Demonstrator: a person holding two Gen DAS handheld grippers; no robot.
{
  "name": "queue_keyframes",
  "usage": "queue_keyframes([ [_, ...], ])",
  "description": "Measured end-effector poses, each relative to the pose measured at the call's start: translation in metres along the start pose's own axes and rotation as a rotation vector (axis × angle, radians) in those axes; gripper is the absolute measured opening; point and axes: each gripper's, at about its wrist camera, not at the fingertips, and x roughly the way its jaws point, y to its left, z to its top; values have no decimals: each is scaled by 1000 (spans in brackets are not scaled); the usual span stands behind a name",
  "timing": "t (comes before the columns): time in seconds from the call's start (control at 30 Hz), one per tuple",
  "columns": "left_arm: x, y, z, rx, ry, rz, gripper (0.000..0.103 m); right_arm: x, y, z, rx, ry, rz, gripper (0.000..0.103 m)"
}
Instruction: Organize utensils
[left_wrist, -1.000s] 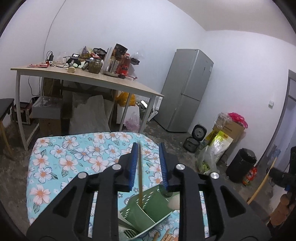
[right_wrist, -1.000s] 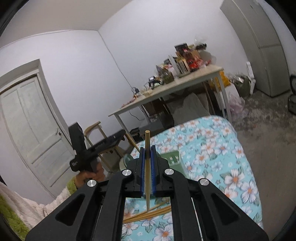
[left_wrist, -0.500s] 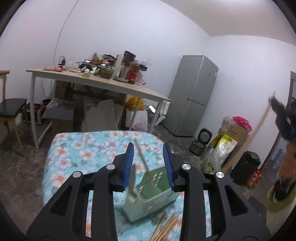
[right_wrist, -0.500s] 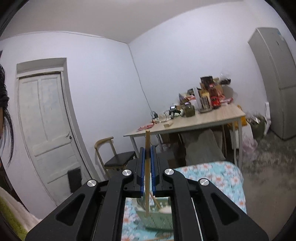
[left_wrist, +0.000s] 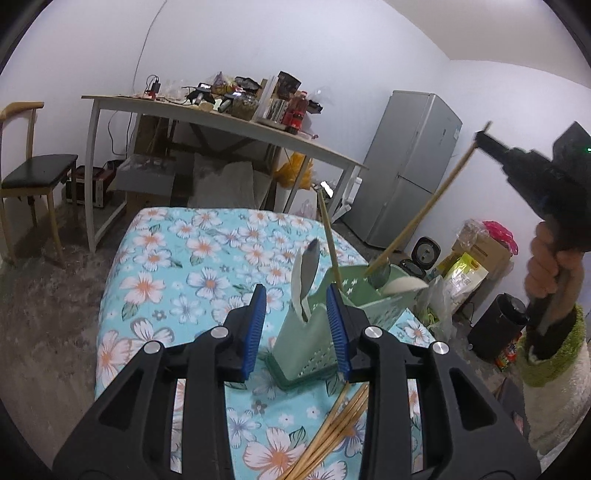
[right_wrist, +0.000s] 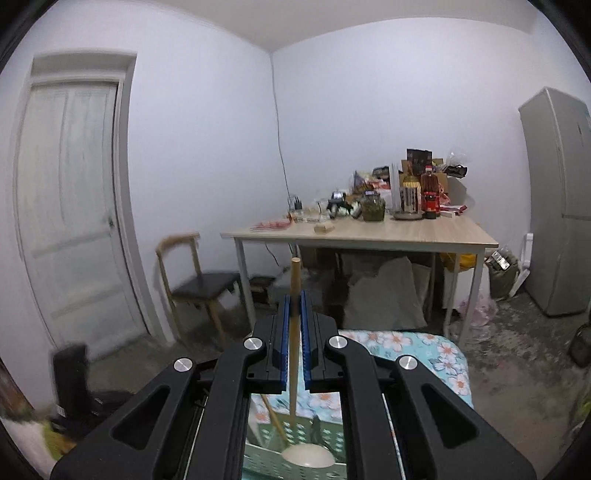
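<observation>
A green utensil holder (left_wrist: 325, 328) stands on the flowered table (left_wrist: 177, 273). A chopstick (left_wrist: 330, 243) and a white spoon (left_wrist: 304, 280) stand in it. My left gripper (left_wrist: 297, 328) is open and empty, close in front of the holder. My right gripper (right_wrist: 294, 339) is shut on a wooden chopstick (right_wrist: 293, 332); in the left wrist view that gripper (left_wrist: 484, 138) holds the chopstick (left_wrist: 424, 210) slanting with its lower end in the holder's far compartment. The holder (right_wrist: 295, 443) shows below the right gripper's fingers. Several loose chopsticks (left_wrist: 332, 432) lie on the cloth.
A cluttered wooden table (right_wrist: 369, 232) and a chair (right_wrist: 199, 288) stand behind. A grey fridge (left_wrist: 410, 166) is at the back right, with bags and a black bin (left_wrist: 498, 325) on the floor. A white door (right_wrist: 74, 206) is on the left.
My left gripper let go of its chopstick in the holder, opened wider and pulled back. My right gripper carried its chopstick over and lowered its end into the holder.
</observation>
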Motion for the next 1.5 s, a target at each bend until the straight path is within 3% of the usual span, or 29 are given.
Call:
queue_keyframes([
  [0.2,8,0,-7,-9,20,-5,32,36,-2,-37,0,162,-23,9],
  [0.23,9,0,-7,-9,22,-7,32,36,-8,-39,36,172,-16,13],
  [0.3,11,0,-9,-5,28,-8,32,29,-21,-41,99,161,-12,33],
  [0.43,17,1,-11,-12,41,-11,32,11,-42,-45,200,134,-6,40],
  [0.77,29,-5,-17,-7,73,-55,37,-34,-71,-83,423,152,33,41],
  [0.93,48,-14,-28,11,136,-125,37,-29,-73,-141,573,296,55,40],
  [1.1,79,-32,-47,96,276,-201,37,-20,-70,-210,749,410,83,40],
  [1.2,100,-49,-60,198,379,-212,36,-14,-65,-237,805,457,89,40],
  [1.37,129,-79,-77,380,476,-195,26,-5,-64,-258,838,499,102,39],
  [1.5,149,-89,-89,460,524,-164,18,-4,-68,-265,842,502,104,39],
])
